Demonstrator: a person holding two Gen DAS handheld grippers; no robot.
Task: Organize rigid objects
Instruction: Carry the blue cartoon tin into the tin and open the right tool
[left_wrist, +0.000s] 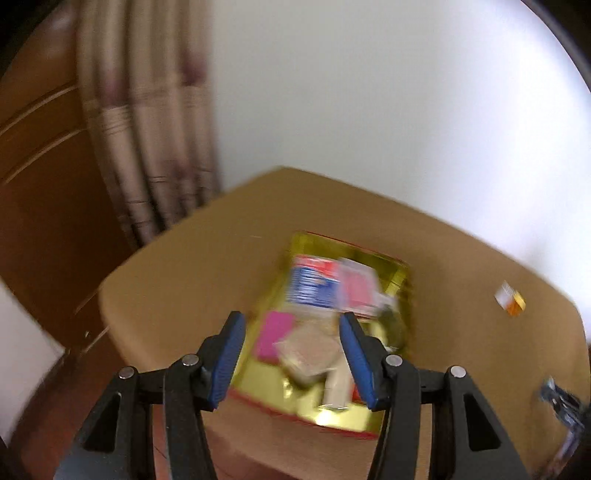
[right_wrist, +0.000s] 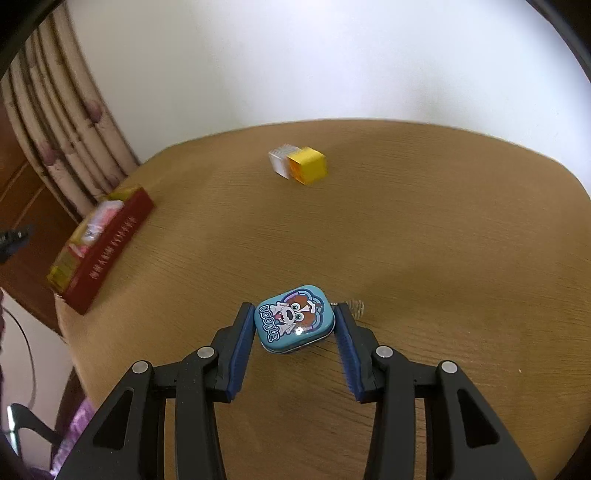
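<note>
A: We start at the blue tin (right_wrist: 294, 318), the one with a cartoon dog on its lid. It sits between the blue pads of our right gripper (right_wrist: 294, 318), and both pads press its sides, so we are gripping it. It looks raised a little off the wood, though we cannot tell for sure.

B: Just behind the right pad we see a small metal spring (right_wrist: 355, 307) lying on the table (right_wrist: 443, 240). Farther off, toward the far edge, the yellow-and-white block (right_wrist: 300, 164) stands alone, well apart from the tin.

A: Between them we have bare wood, and more of it out to the right rim.

B: At the left edge we see the red box (right_wrist: 107, 247), its long side running close along the rim, with little table left beside it there.

A: Our left gripper (left_wrist: 293, 325) hangs over that same box (left_wrist: 325, 410). The jaws stand apart with nothing pressed between them. The view is blurred, but we make out a gold lining, a blue-and-red packet (left_wrist: 314, 288), a pink item (left_wrist: 275, 338) and a clear bag (left_wrist: 308, 352) inside.

B: Beyond the table's left corner we see a curtain (left_wrist: 147, 129) and a wooden door (left_wrist: 44, 184), close to that edge.
</note>
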